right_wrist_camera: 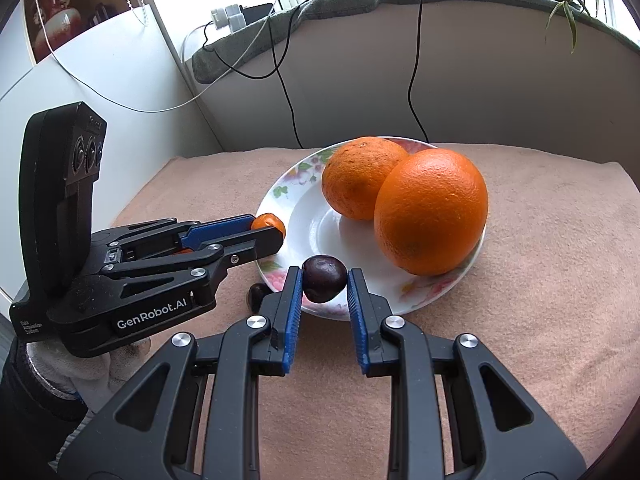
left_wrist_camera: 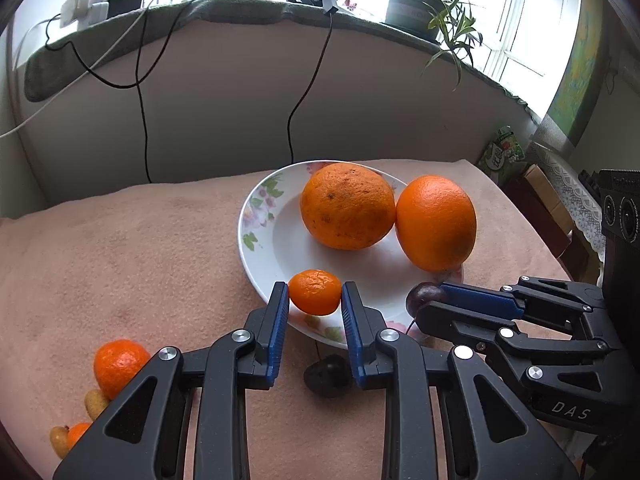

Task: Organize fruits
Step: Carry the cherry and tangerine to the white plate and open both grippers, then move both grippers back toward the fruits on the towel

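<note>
Left gripper (left_wrist_camera: 315, 293) clamped on a small mandarin (left_wrist_camera: 315, 292), held over the near rim of the floral plate (left_wrist_camera: 256, 216). Right gripper (right_wrist_camera: 323, 279) clamped on a dark cherry (right_wrist_camera: 324, 278), also at the plate's near edge. Two large oranges (right_wrist_camera: 430, 210) sit touching on the plate. Another cherry (left_wrist_camera: 326, 376) lies on the pink cloth (left_wrist_camera: 140, 260).

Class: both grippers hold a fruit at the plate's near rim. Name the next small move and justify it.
Probably ease both forward and release: the left gripper holds a small mandarin, the right gripper a dark plum, both over the plate rim.
</note>
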